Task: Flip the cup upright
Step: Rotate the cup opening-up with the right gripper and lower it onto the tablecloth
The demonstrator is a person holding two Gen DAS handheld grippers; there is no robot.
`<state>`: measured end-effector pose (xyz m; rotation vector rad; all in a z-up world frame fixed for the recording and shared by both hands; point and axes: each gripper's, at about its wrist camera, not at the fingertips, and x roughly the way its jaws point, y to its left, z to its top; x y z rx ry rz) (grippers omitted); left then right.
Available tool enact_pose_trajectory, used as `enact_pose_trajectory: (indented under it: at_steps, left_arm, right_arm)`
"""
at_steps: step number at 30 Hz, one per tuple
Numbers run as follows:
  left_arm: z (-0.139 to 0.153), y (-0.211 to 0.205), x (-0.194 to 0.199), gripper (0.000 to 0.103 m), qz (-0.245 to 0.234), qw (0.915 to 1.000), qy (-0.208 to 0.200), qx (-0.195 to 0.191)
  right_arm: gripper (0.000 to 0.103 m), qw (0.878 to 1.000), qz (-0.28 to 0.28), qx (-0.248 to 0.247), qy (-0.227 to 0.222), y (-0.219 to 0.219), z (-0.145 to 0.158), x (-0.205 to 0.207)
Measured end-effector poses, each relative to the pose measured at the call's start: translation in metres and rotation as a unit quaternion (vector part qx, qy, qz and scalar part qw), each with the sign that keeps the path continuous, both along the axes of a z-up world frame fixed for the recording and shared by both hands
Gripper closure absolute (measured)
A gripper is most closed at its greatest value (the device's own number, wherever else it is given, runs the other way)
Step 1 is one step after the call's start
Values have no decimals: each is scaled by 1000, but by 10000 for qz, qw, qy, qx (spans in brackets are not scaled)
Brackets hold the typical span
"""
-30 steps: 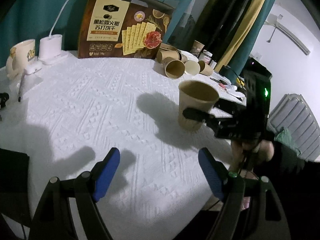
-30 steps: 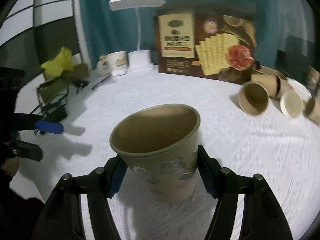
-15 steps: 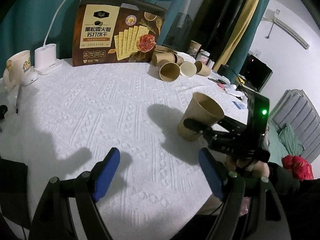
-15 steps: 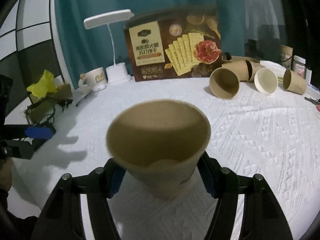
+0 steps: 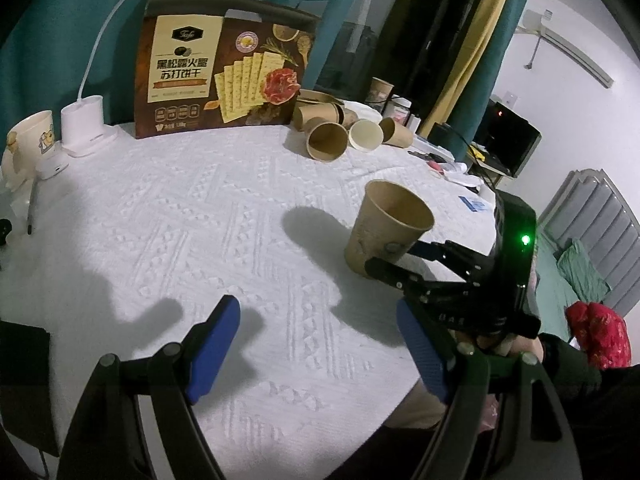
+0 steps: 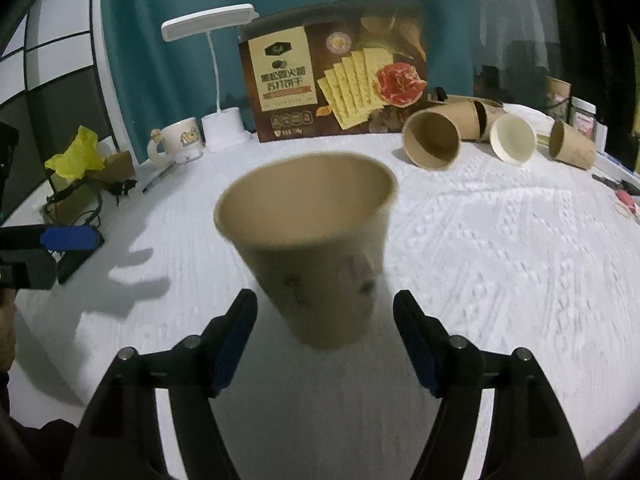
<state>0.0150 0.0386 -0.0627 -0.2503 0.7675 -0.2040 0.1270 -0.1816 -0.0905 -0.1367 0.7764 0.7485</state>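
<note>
A: Item one, the brown paper cup?
B: Standing mouth-up on the white textured surface, near its right-hand edge in the left wrist view. Slightly blurred in the right wrist view.

A: Right hand-held gripper?
B: Jaws spread apart, blue pads on either side of the cup's lower half with a visible gap on each side. From the left wrist view its black fingers flank the cup's base; contact there cannot be judged.

A: Left hand-held gripper?
B: Jaws wide, holding nothing, over bare cloth well apart from the cup.

A: Other stock?
B: Cracker box upright at the back; white desk lamp and cream mug to its left; a cluster of paper cups on their sides to its right; a yellow bag past the surface's left edge in the right wrist view.
</note>
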Motion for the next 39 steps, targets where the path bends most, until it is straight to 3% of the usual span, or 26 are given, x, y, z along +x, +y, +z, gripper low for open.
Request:
enact_pose_trajectory:
  at_steps: [22, 39]
  left_arm:
    - [-6, -41, -5, 22, -335, 9986, -41, 411]
    - [39, -80, -7, 22, -530, 9901, -874, 959]
  right_arm:
    - [35, 9890, -1410, -273, 345, -94, 12, -37]
    - [35, 9787, -2038, -242, -64, -145, 72, -44]
